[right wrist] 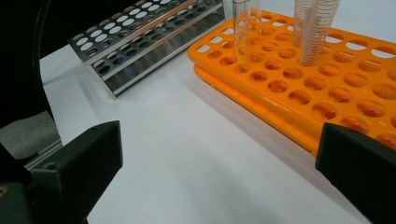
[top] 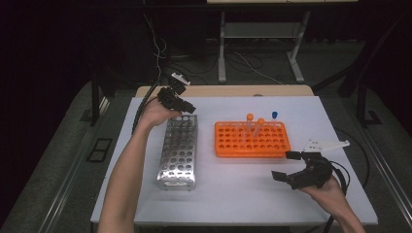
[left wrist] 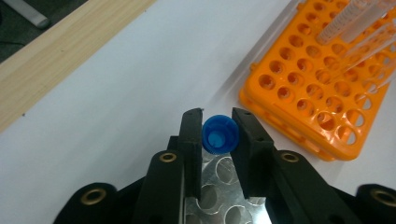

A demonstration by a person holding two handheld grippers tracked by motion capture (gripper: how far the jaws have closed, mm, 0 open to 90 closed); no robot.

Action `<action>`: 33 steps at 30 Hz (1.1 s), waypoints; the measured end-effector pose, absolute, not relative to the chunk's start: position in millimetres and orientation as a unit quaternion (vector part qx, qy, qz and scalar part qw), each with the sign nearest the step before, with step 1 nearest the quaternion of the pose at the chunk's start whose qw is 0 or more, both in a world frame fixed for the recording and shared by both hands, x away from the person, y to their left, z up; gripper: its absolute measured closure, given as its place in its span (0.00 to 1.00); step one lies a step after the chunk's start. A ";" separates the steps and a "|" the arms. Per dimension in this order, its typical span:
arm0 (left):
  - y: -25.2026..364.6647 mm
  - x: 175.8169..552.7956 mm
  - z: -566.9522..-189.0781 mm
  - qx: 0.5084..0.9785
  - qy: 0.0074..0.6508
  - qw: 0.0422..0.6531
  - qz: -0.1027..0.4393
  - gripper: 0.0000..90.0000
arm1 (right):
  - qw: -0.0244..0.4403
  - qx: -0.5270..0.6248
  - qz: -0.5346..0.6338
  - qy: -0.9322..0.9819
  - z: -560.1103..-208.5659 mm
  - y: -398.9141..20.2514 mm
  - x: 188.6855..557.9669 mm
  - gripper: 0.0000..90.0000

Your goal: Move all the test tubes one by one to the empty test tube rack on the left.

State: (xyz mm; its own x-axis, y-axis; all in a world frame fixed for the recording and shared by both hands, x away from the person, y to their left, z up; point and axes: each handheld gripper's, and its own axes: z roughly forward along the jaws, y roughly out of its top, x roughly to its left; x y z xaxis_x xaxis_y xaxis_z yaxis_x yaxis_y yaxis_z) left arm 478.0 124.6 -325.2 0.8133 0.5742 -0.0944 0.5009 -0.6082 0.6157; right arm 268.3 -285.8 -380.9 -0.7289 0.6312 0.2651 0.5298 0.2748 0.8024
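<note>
My left gripper hangs over the far end of the metal tube rack, pointing down. Its jaws are shut on a blue-capped tube, seen from above with the metal rack's holes just beneath it. The orange tube rack lies to the right of the metal one. It holds two orange-capped tubes and a blue-capped one near its far edge. My right gripper rests near the table's front right, open, with nothing between its jaws. It faces the orange rack.
Both racks lie on a white table top with a wooden strip along its far edge. Bare white surface lies between the two racks and in front of them. Beyond the table stand desk legs and cables on a dark floor.
</note>
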 end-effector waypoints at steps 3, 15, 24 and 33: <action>126.4 474.7 -321.4 0.894 0.301 0.328 0.056 0.74 | 0.053 0.366 0.476 0.798 -379.6 -286.2 270.0 0.00; 129.7 446.2 -295.3 0.881 0.299 0.362 0.065 0.49 | 0.066 0.366 0.464 0.804 -363.2 -289.0 293.3 0.00; 136.7 412.5 -282.8 0.862 0.297 0.406 0.070 0.33 | 0.074 0.376 0.448 0.808 -357.6 -293.8 322.0 0.00; 142.3 381.2 -283.5 0.852 0.296 0.426 0.074 0.19 | 0.080 0.398 0.442 0.800 -362.6 -303.4 349.8 0.00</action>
State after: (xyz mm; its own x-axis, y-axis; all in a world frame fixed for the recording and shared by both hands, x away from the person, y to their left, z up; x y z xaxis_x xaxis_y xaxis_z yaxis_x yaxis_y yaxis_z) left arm 381.2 142.3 -283.5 0.8142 0.5667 -0.1260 0.4408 -0.4621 0.7695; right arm 349.8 -303.4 -362.6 -0.6705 0.7071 0.2246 0.5660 0.2918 0.7710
